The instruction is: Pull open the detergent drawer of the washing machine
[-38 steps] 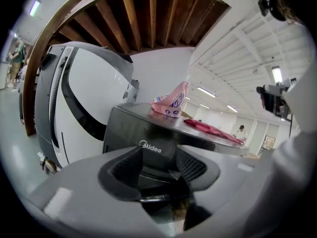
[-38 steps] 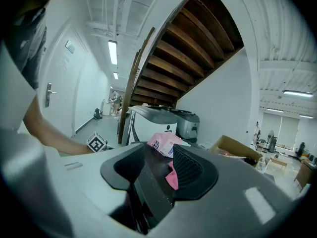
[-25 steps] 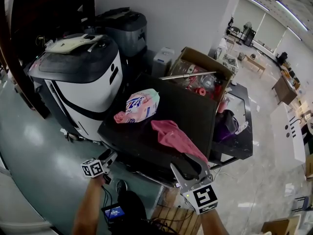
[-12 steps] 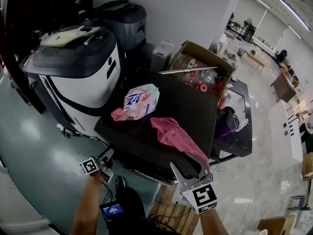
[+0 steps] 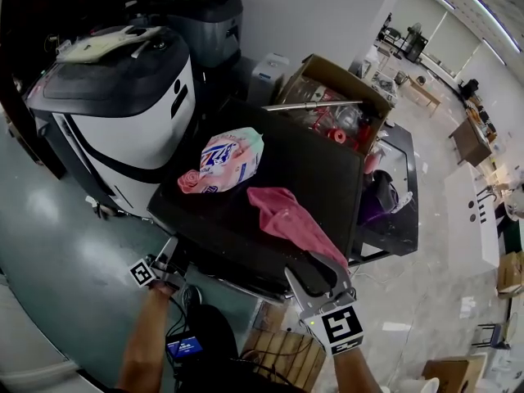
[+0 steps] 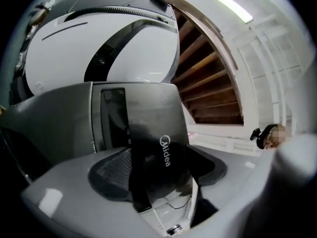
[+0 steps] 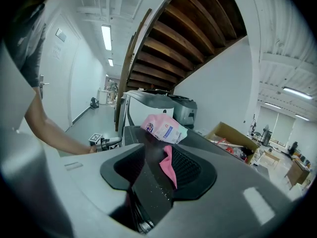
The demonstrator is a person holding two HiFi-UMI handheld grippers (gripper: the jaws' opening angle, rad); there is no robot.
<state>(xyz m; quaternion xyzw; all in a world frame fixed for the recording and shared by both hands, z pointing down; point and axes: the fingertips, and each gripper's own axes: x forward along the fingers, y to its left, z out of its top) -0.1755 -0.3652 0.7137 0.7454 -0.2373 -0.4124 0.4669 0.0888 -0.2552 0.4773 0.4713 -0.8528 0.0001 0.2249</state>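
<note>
The black washing machine (image 5: 319,166) fills the middle of the head view. My left gripper (image 5: 172,258) is at its front left corner, and its jaws are opening. In the left gripper view a dark glossy panel with Midea lettering (image 6: 158,148) stands between the wide jaws of the left gripper (image 6: 158,185), and no pad visibly presses on it. I cannot tell how far out the drawer is. My right gripper (image 5: 316,265) is at the machine's front edge, open. A pink cloth (image 7: 168,167) and the machine's edge lie between the jaws of the right gripper (image 7: 158,182).
A pink-and-white detergent bag (image 5: 225,158) and the pink cloth (image 5: 282,219) lie on the machine's top. A large white-and-grey appliance (image 5: 123,113) stands to the left. An open cardboard box (image 5: 332,105) of clutter sits behind. Cables and a small screen (image 5: 182,347) lie on the floor below.
My left gripper has rolled about its own axis and shifted slightly leftward along the machine's front corner. The right gripper has sunk a little at the front edge.
</note>
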